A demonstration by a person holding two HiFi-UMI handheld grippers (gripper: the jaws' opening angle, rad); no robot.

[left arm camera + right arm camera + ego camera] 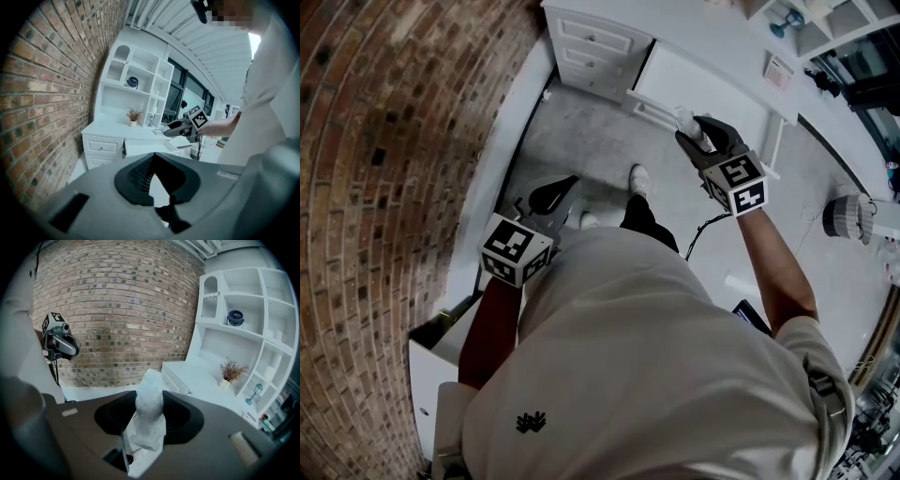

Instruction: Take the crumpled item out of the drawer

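The crumpled white item (149, 405) sticks up between the black pads of my right gripper (149, 398), which is shut on it. In the head view that gripper (701, 137) holds the item (686, 119) in the air over the front of the open white drawer (694, 82). From the left gripper view the right gripper (180, 128) hangs above the drawer (149, 147). My left gripper (551, 195) stays low near the brick wall, well away from the drawer. Its jaws (153, 157) meet at the tips with nothing between them.
A white desk (591, 37) with small drawers stands against the brick wall (384, 141). Its shelves carry a blue jar (235, 317) and a dried plant (230, 370). A white cabinet (427, 380) sits by my left side. The person's feet (639, 178) stand on grey floor.
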